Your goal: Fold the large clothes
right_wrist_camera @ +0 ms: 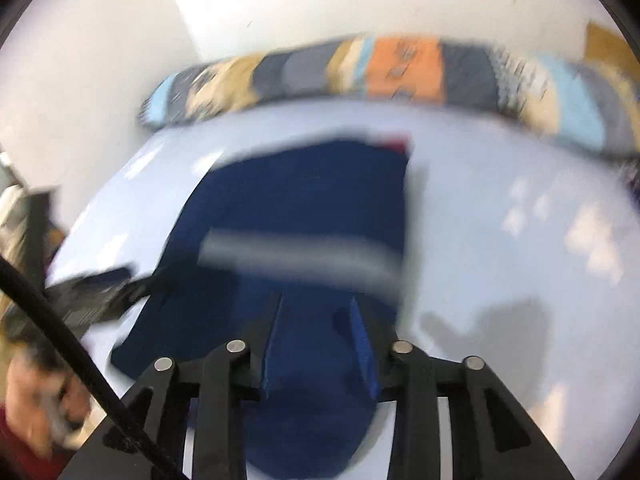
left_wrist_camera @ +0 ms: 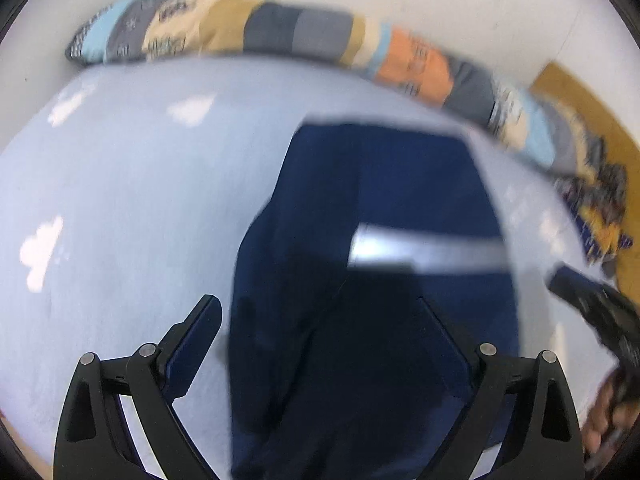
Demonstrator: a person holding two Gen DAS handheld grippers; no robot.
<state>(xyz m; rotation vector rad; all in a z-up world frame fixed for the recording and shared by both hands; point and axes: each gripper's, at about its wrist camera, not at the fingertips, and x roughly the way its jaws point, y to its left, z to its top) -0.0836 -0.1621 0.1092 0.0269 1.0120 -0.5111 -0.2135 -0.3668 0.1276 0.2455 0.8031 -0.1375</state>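
Claw work first: the left claw [left_wrist_camera: 320, 320] is standing wide apart, its two fingers [left_wrist_camera: 200, 336] straddling the dark blue garment [left_wrist_camera: 380, 184] without pinching any of it — one finger is over the pale blue sheet, the other is lost against the dark cloth. The right claw [right_wrist_camera: 316, 320] is drawn in narrow, with a bunched fold of the same navy fabric sitting between its blue pads; it looks to be gripping the garment, though motion blur is softening the contact.

The garment is lying on the bed [left_wrist_camera: 120, 200], spread lengthwise away from both cameras, with a grey-white stripe [left_wrist_camera: 424, 250] running across it. A patchwork bolster [left_wrist_camera: 260, 28] is lining the far edge of the bed against the white wall. The right claw is showing at the edge of the left wrist view [left_wrist_camera: 588, 300], and the left one at the edge of the right wrist view [right_wrist_camera: 92, 292].

Both views are smearing, so the hands are likely moving. My reading is that a fold is under way — the near end is being gathered, one side held, the other not yet taken. The next move probably calls for the left claw to close on the near edge level with its partner, so both corners lift together and carry toward the far hem without the cloth twisting.
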